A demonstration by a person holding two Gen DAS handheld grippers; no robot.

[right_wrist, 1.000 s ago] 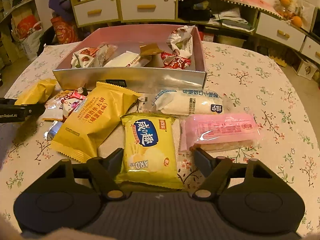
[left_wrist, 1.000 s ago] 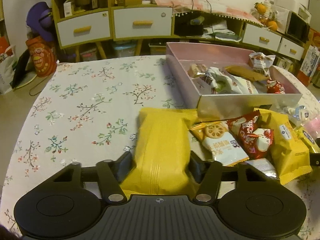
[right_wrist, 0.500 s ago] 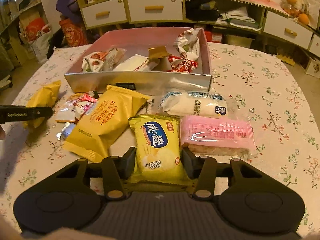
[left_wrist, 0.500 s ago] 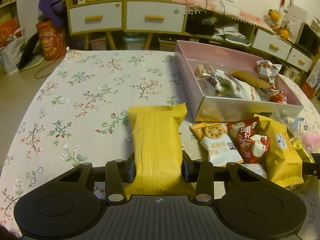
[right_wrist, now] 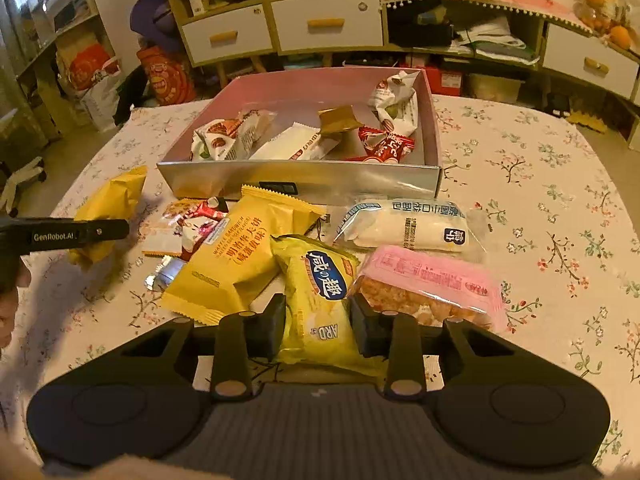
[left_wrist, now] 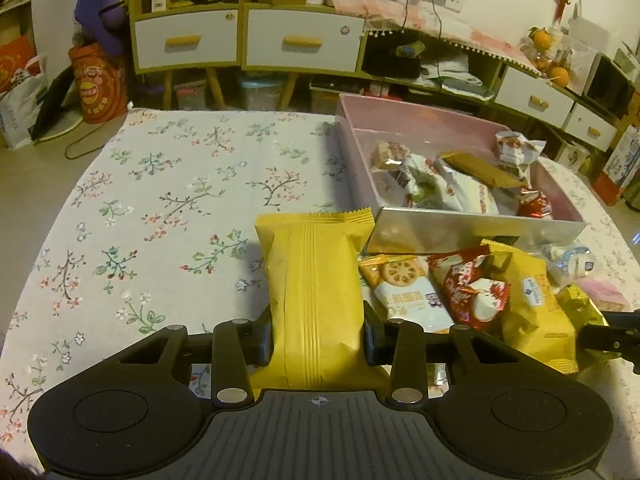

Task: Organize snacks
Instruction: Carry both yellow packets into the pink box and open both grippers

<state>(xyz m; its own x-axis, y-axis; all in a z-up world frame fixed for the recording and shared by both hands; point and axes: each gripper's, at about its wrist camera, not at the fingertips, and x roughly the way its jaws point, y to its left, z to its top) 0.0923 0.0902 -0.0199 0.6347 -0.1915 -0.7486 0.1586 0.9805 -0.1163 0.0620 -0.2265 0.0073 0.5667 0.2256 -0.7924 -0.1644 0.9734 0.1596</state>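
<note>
My left gripper (left_wrist: 318, 338) is shut on a plain yellow snack packet (left_wrist: 314, 292) and holds it above the floral tablecloth, left of the pink box (left_wrist: 472, 224). The same packet (right_wrist: 108, 212) and the left gripper's finger (right_wrist: 72, 234) show at the left of the right wrist view. My right gripper (right_wrist: 318, 326) is shut on a yellow cracker packet with blue lettering (right_wrist: 322, 304) that is lifted off the pile in front of the pink box (right_wrist: 300, 184). The box holds several wrapped snacks.
Loose snacks lie before the box: a yellow waffle packet (right_wrist: 240, 256), a white bun packet (right_wrist: 408, 226), a pink rice-cake packet (right_wrist: 432, 284), a biscuit packet (left_wrist: 404, 292) and a red packet (left_wrist: 472, 288). Cabinets stand behind the table.
Both grippers closed on their packets and lifted them. The left one rose with the plain yellow packet; the right one's jaws narrowed onto the cracker packet and raised it.
</note>
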